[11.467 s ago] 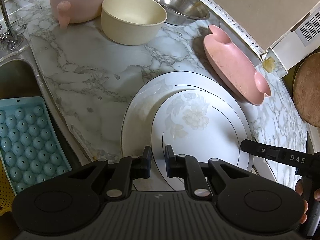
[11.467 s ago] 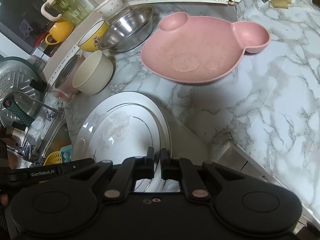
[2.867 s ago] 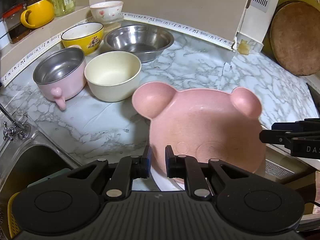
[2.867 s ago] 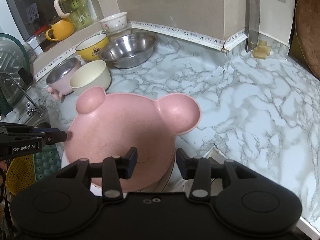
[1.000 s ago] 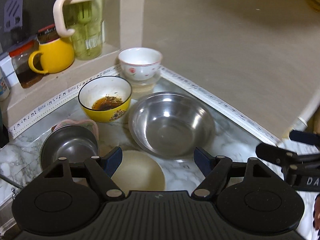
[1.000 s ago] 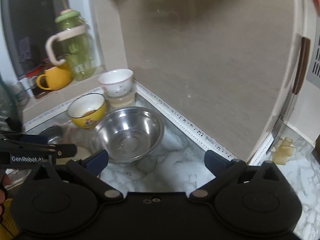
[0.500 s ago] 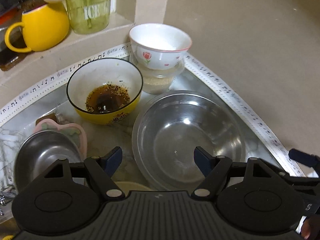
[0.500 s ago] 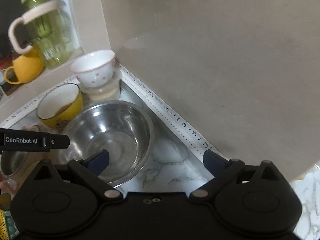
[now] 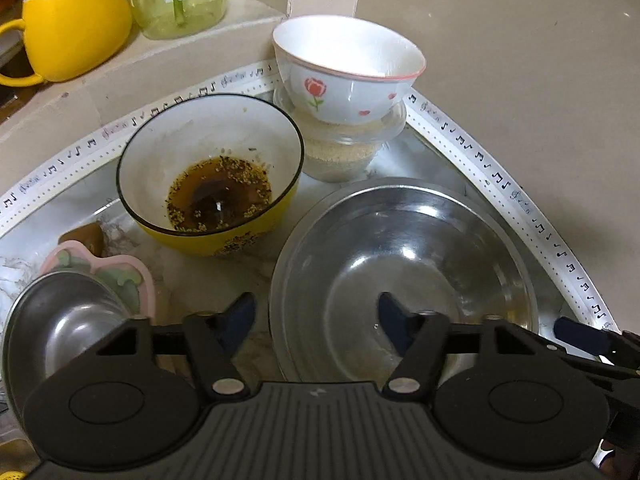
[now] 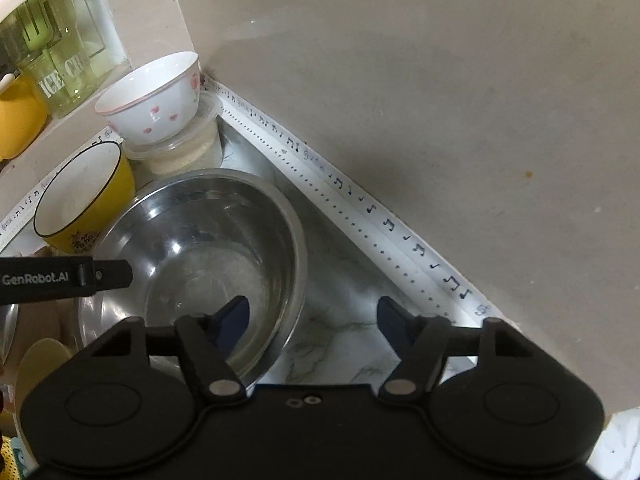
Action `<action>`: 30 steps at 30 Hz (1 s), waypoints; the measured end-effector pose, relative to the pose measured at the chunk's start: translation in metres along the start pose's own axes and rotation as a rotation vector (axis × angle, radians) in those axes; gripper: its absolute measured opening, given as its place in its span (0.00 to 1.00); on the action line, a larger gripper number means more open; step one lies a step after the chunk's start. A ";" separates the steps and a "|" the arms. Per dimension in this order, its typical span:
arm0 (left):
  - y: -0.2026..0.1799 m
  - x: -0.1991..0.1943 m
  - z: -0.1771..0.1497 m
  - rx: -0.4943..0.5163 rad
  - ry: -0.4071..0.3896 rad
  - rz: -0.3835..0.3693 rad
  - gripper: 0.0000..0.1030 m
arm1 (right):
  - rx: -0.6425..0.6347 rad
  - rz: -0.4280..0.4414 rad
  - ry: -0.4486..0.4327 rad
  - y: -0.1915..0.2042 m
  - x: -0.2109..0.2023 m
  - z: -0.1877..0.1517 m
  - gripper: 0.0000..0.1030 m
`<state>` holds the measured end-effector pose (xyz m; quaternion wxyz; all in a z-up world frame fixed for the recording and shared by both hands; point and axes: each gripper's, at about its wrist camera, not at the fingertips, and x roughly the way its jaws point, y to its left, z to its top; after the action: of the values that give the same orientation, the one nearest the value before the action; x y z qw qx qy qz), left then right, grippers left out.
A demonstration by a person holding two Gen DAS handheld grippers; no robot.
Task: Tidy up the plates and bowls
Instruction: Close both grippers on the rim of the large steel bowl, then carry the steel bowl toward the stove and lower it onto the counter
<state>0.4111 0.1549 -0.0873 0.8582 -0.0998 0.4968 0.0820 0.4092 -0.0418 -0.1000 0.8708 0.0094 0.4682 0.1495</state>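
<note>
While both my jaws narrow astride its thin rim (pads not yet pressing), left gripper [image 9: 318, 318] and right gripper [image 10: 314, 320] straddle the shiny round steel bowl [image 9: 404, 264].

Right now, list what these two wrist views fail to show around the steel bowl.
- Steel bowl: near rim, both views, covered by the gripper bodies.
- Pink-trimmed metal bowl: left view, near side behind the left gripper.
- Cream bowl: right view, only a sliver shows.
- Yellow bowl: contents hidden in right view by its wall.
</note>
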 end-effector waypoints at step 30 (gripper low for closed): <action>-0.001 -0.009 -0.006 0.020 -0.014 0.049 0.15 | 0.029 0.026 -0.049 0.001 -0.020 -0.004 0.14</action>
<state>0.4012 0.1523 -0.0822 0.8603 -0.0784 0.4939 0.0989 0.3950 -0.0471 -0.0859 0.8798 0.0318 0.4485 0.1539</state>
